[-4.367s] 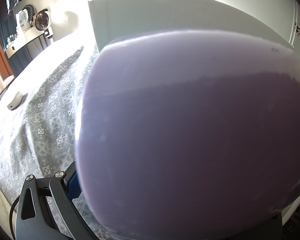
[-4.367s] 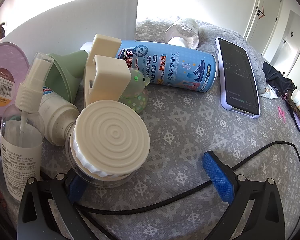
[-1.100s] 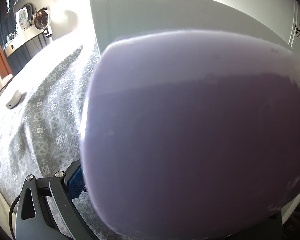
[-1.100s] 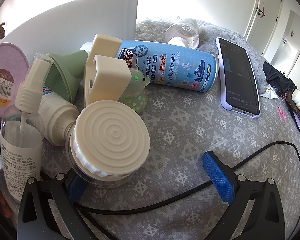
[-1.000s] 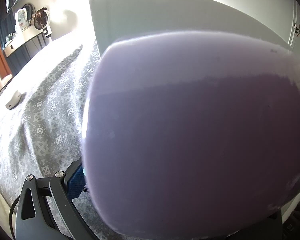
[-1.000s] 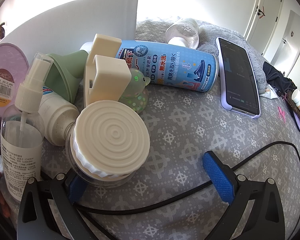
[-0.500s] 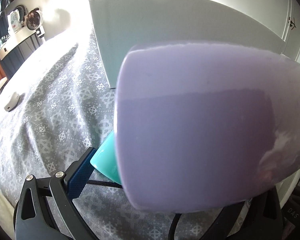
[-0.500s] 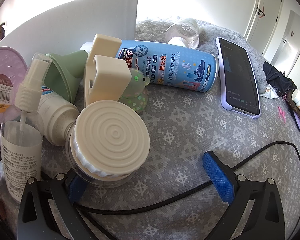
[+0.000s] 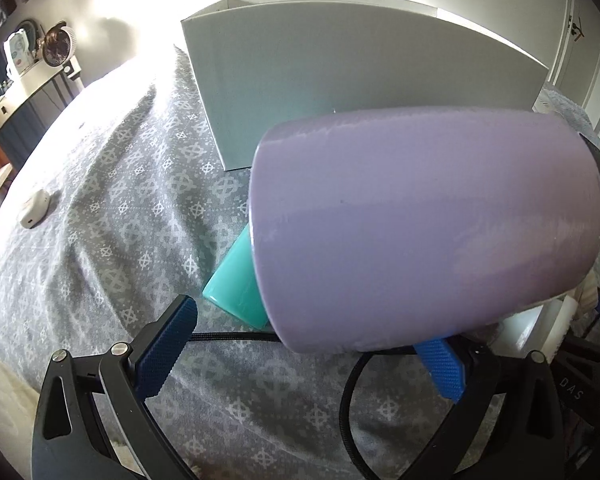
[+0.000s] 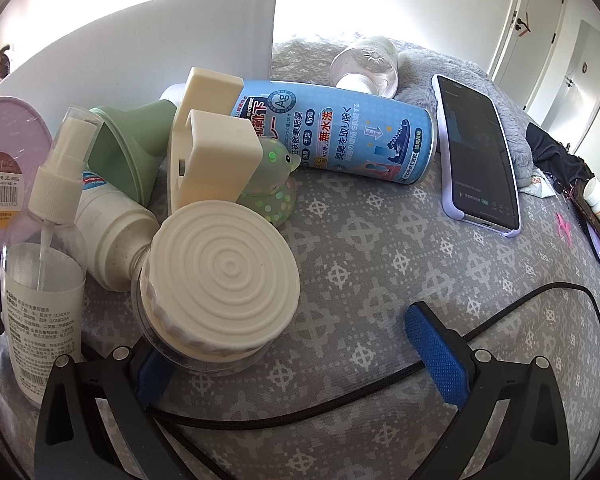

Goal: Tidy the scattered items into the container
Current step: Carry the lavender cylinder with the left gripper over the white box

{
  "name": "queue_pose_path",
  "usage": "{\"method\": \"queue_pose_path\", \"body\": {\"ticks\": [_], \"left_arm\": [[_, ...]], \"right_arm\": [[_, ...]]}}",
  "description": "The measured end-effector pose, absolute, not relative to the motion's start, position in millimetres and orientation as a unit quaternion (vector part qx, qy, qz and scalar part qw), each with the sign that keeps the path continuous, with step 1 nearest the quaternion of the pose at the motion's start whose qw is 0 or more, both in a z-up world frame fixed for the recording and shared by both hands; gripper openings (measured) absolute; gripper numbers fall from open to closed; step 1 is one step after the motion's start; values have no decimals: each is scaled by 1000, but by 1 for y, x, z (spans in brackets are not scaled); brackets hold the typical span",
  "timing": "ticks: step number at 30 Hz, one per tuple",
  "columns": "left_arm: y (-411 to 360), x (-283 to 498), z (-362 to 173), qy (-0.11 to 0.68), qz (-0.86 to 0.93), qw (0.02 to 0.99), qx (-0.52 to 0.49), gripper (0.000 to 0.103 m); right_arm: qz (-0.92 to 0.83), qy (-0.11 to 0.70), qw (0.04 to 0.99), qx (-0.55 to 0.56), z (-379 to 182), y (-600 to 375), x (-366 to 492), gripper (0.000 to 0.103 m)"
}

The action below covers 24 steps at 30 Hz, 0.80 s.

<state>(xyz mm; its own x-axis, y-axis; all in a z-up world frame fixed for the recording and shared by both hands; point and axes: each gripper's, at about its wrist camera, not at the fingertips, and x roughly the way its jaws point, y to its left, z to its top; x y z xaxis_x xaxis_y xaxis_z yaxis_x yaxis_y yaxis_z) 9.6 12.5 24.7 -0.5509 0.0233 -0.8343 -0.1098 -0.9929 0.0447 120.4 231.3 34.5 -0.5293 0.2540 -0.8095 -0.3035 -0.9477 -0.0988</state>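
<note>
Now backed off from lavender cup (image 9: 428,220): left gripper (image 9: 300,336) spread wide, clamped on nothing. Cup on its side at 12–1 o'clock, no longer filling view, leaning on teal item (image 9: 236,284) at 11. White box (image 9: 340,80) beyond at 12, cup not in yet, so prob. needs a regrasp. Held low, level over bedspread (image 9: 120,200). Right gripper (image 10: 288,344) likewise apart, unmoved, cream-lid jar (image 10: 220,268) at 10–11.

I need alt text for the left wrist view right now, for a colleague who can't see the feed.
A large lilac cup lies on its side ahead of the open left gripper, filling most of the view. A teal cup pokes out from behind it on the grey patterned bedspread, and a white box stands beyond them.
</note>
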Motion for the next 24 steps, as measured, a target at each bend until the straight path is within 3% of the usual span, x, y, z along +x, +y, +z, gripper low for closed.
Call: {"method": "queue_pose_path", "body": {"ticks": [16,24], "left_arm": [[28,71,64,60,884,79,-457,103],[50,91,75,129,886,118,-429,103]], "right_arm": [[874,27,159,-458,35,231,120,103],[874,27,159,-458,34,231,120,103]]}}
